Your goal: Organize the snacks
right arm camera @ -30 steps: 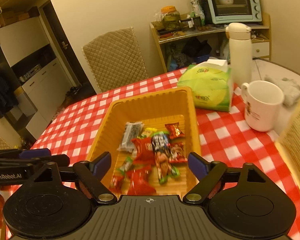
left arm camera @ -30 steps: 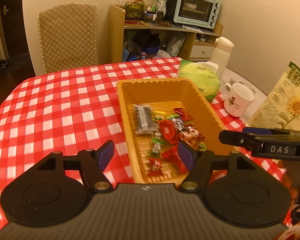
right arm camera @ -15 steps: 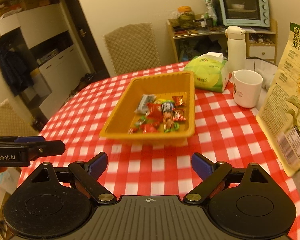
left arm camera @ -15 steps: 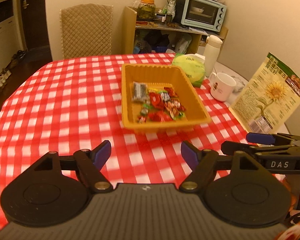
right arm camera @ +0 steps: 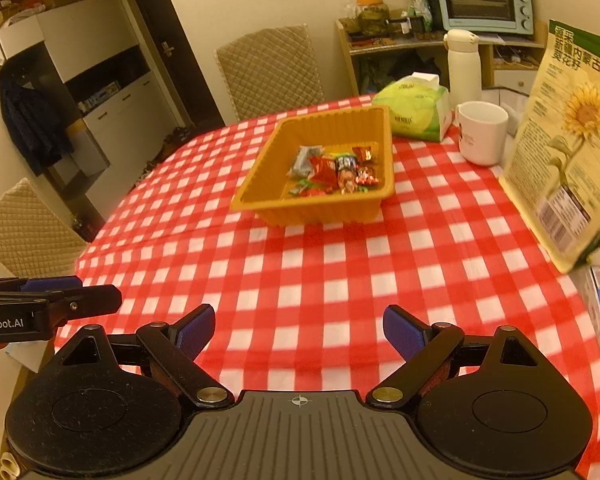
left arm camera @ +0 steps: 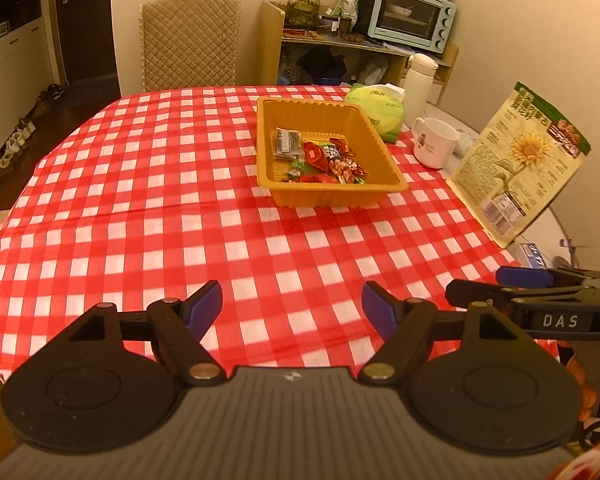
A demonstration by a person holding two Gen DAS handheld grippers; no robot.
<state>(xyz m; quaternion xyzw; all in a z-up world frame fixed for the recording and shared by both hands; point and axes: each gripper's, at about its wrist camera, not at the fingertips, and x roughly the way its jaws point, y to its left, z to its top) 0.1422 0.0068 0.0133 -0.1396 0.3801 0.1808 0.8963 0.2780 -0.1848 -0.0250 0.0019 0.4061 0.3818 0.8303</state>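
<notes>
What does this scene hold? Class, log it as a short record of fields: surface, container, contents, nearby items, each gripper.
surface: red-and-white checked tablecloth
container: orange tray, upright on the cloth
contents: wrapped snacks piled inside the tray
nearby items: white mug, green tissue pack, white flask, sunflower seed bag
left gripper: open, empty, away from the tray
right gripper: open, empty, away from the tray

A wide stretch of checked tablecloth [left arm camera: 180, 208] lies bare between the near edge and the orange tray [left arm camera: 324, 196] — open passage. To the right, a leaning sunflower-seed bag [left arm camera: 516, 168], white mug [left arm camera: 436, 142], tissue pack [left arm camera: 380, 112] and flask [left arm camera: 418, 80] crowd the way.
</notes>
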